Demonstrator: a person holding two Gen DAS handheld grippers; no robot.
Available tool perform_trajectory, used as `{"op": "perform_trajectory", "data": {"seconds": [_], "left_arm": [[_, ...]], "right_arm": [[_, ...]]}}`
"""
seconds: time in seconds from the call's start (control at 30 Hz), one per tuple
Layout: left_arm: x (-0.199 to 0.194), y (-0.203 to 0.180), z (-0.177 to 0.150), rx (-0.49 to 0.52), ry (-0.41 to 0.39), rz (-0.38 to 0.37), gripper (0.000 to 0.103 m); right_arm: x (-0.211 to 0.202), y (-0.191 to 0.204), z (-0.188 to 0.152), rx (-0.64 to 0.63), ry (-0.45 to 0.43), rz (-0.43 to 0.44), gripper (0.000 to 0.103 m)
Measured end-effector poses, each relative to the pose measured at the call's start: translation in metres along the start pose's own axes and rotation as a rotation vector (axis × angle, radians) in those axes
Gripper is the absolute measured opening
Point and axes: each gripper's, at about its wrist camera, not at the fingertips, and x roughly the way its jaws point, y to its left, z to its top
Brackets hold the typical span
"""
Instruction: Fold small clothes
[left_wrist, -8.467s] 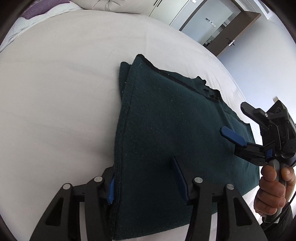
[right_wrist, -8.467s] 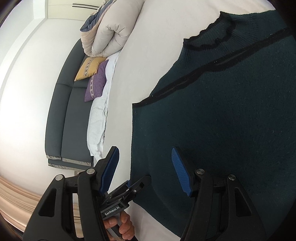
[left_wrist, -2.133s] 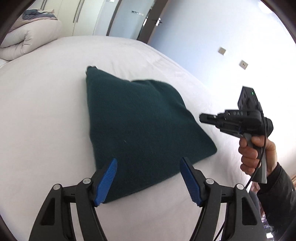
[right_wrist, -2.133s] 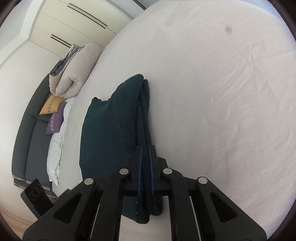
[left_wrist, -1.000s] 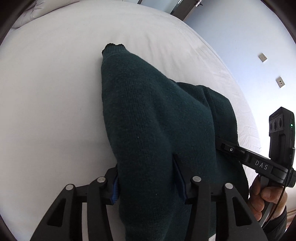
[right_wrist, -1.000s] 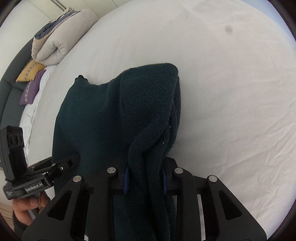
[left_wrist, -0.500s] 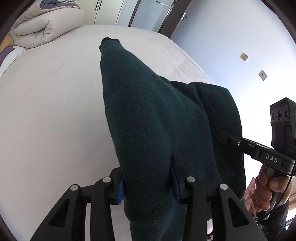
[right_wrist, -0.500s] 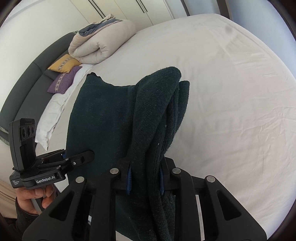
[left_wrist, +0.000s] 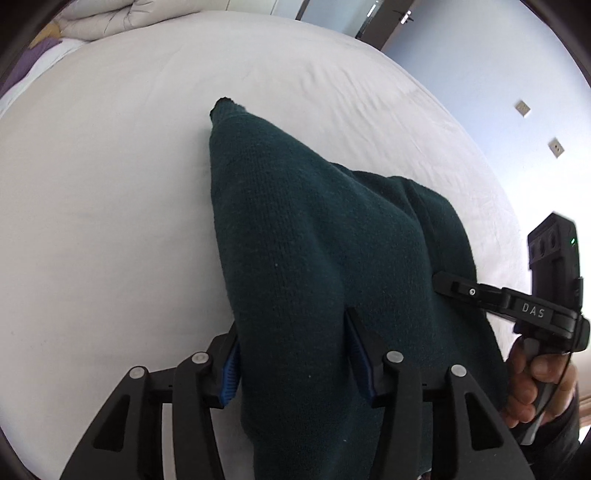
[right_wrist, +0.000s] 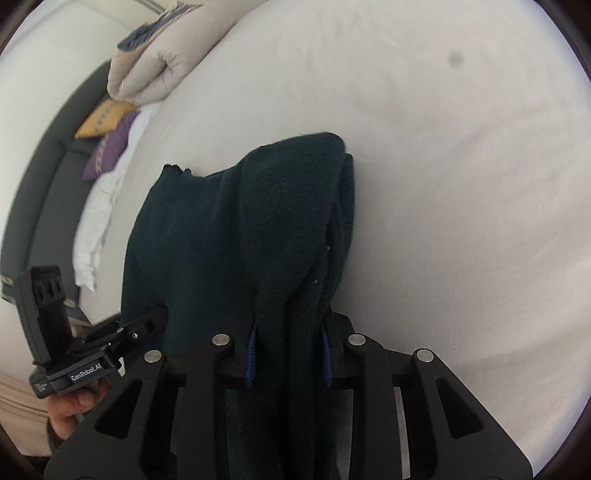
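Bed (left_wrist: 110, 184), one green sweater (left_wrist: 314, 240), your two claws.
Sweater hangs folded between your claws, far end resting on the bed. Your left claw (left_wrist: 291, 363), jaws just widened, grips one thick fold; your right claw (right_wrist: 288, 356) clamps narrowly on another bunched edge.

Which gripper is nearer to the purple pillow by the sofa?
Left. The left gripper holds the sweater edge on the purple pillow side; the right gripper grips the opposite edge.
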Motion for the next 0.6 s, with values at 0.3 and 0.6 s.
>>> {"op": "perform_trajectory", "data": {"seconds": [0.3, 0.6], "left_arm": [[-0.024, 0.000, -0.008, 0.011, -0.042, 0.060, 0.061], [-0.060, -0.049, -0.008, 0.172, -0.183, 0.165, 0.058]], "right_arm": [[-0.046, -0.018, -0.008, 0.060, -0.130, -0.005, 0.029], [-0.081, 0.053, -0.019, -0.159, -0.108, 0.184, 0.029]]}}
